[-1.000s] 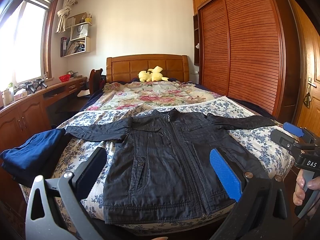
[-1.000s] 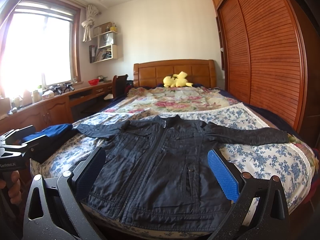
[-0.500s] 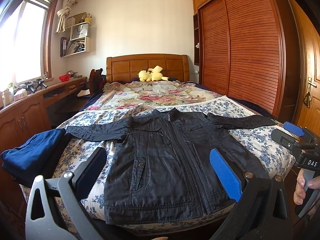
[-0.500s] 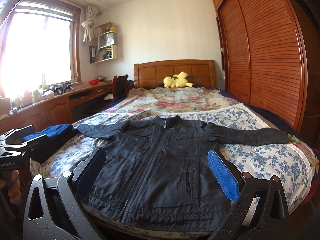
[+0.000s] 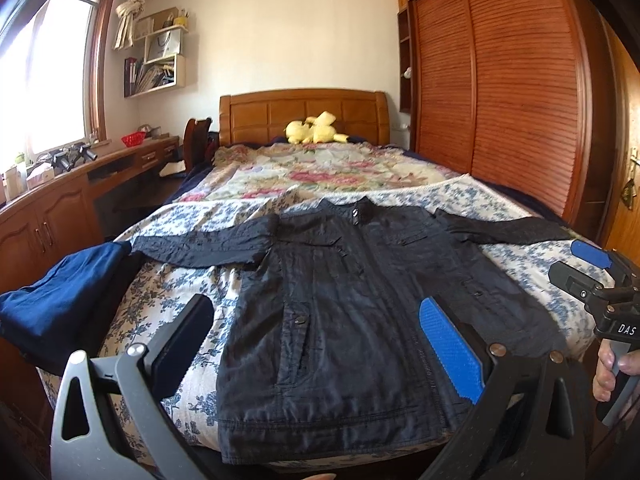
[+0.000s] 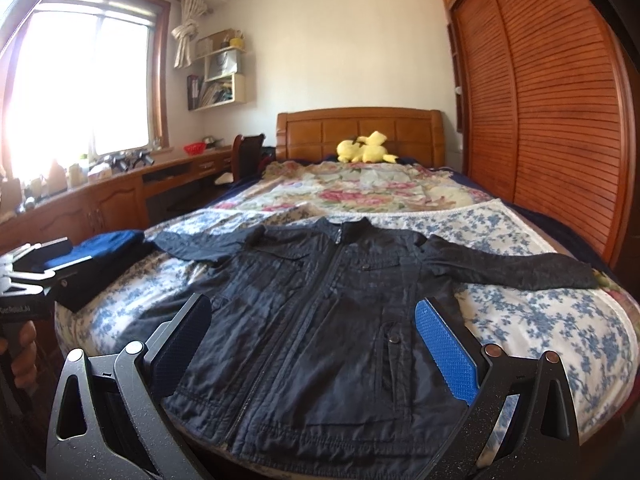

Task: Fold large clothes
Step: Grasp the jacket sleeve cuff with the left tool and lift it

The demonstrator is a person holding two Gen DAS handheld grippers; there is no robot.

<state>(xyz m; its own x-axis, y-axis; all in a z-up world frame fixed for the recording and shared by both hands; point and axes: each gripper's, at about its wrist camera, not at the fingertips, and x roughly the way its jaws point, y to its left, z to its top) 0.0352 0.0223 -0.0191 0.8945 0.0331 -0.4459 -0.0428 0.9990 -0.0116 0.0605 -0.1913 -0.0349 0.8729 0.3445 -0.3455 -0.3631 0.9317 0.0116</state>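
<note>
Left claw (image 5: 316, 344) and right claw (image 6: 312, 340) are held agape and empty over the hem of the jacket (image 5: 352, 304), spread flat at 12 o'clock on the bed (image 6: 540, 320); slippage is judged likely if slick fabric is pinched shallowly.

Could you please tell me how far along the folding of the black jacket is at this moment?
Done: the jacket lies flat, zipped, sleeves spread on the bed. In hand: nothing; the left gripper and right gripper hover open above its hem. Left: every fold.
</note>
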